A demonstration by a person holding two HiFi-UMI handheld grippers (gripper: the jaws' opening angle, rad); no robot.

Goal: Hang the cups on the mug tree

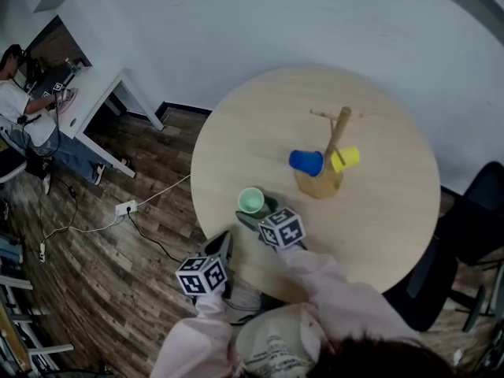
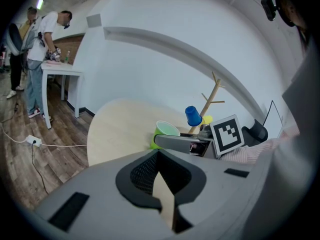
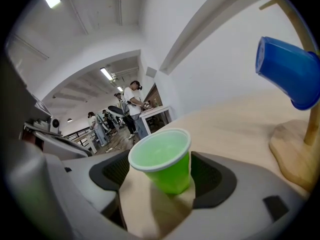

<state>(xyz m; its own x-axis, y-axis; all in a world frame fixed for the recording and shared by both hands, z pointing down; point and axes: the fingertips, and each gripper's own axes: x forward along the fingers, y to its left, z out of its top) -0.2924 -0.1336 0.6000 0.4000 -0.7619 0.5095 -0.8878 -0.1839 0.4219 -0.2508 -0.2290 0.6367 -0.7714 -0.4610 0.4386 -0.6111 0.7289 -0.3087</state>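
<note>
A green cup [image 1: 251, 201] stands upright on the round wooden table [image 1: 378, 227], near its front edge. My right gripper [image 1: 253, 209] is open around it; in the right gripper view the cup [image 3: 162, 159] sits between the two pads with a gap on each side. The wooden mug tree [image 1: 337, 136] stands mid-table with a blue cup [image 1: 306, 162] and a yellow cup [image 1: 345, 158] hanging on its pegs. My left gripper [image 1: 226, 242] hovers at the table's front edge, left of the right one, shut with nothing in it [image 2: 160, 156].
A black chair [image 1: 472, 227] stands at the table's right side. To the far left is a white desk [image 1: 87, 93] with people at it. A power strip [image 1: 126, 208] and cables lie on the wooden floor left of the table.
</note>
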